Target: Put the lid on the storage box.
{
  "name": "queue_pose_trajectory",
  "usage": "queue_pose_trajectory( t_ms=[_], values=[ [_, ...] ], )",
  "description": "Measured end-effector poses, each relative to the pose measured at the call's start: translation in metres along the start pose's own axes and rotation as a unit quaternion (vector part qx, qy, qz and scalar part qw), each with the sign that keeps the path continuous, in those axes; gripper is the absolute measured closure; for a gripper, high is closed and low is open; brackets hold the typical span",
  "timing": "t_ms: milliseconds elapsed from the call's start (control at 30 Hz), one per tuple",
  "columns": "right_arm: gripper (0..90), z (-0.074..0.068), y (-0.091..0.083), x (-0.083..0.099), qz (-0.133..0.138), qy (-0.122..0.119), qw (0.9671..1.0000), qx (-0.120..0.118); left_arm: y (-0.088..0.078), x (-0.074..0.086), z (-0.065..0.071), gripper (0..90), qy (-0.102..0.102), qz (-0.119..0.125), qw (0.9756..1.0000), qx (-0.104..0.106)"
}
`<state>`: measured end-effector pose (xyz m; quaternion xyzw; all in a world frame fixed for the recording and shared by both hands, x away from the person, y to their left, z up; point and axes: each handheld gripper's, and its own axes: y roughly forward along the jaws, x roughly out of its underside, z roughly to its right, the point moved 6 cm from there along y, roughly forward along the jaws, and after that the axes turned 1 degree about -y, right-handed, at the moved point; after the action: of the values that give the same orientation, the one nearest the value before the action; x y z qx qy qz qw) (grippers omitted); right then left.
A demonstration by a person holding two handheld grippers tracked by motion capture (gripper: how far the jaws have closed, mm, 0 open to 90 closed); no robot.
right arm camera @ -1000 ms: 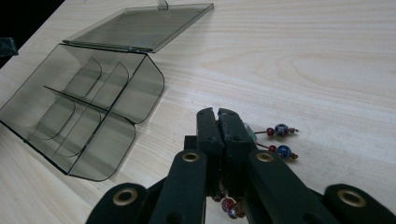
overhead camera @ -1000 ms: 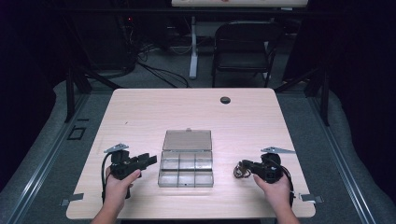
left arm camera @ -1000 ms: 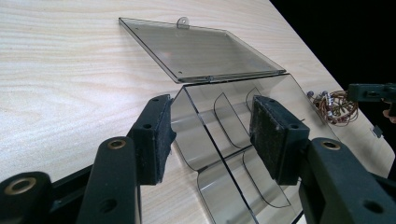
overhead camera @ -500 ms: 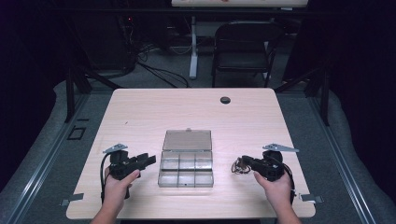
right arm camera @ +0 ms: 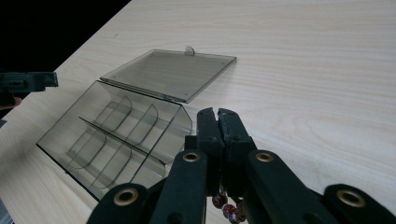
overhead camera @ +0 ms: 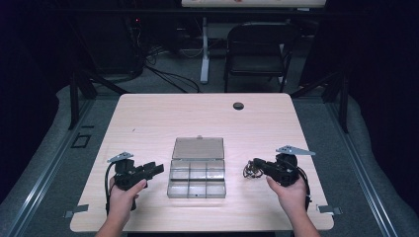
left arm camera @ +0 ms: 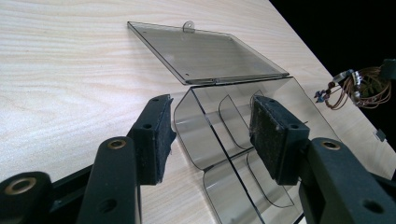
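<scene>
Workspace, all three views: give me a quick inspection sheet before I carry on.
Surface: pale wood table, unmarked.
Job's things: clear compartment box, lid folded flat open, compartments empty; beaded jewelry hanging from the right tool.
Clutter: small dark round object near the far edge.
Grippers: left tool open, beside the box; right tool shut on the jewelry.
Cables: one trails from each tool; more on the floor beyond.
Surroundings: black folding chair, dark room.

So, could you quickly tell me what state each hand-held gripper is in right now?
Left hand-held gripper: open, holding nothing, at the box.
Right hand-held gripper: shut on a beaded bracelet.
</scene>
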<state>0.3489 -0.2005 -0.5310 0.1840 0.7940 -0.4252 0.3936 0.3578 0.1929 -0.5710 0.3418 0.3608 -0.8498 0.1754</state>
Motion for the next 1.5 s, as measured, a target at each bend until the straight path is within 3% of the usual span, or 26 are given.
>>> queue_pose_trajectory(
  t_ms=[500, 1500],
  values=[
    [89.0, -0.033, 0.004, -0.026, 0.012, -0.038, 0.9989, -0.025, -0.002, -0.001, -0.003, 49.1, -0.005, 0.003, 1.0000, -0.002],
    [89.0, -0.088, 0.046, -0.038, -0.017, -0.086, 0.9938, -0.068, -0.005, -0.002, -0.007, 49.1, -0.004, 0.006, 1.0000, -0.006]
  ],
)
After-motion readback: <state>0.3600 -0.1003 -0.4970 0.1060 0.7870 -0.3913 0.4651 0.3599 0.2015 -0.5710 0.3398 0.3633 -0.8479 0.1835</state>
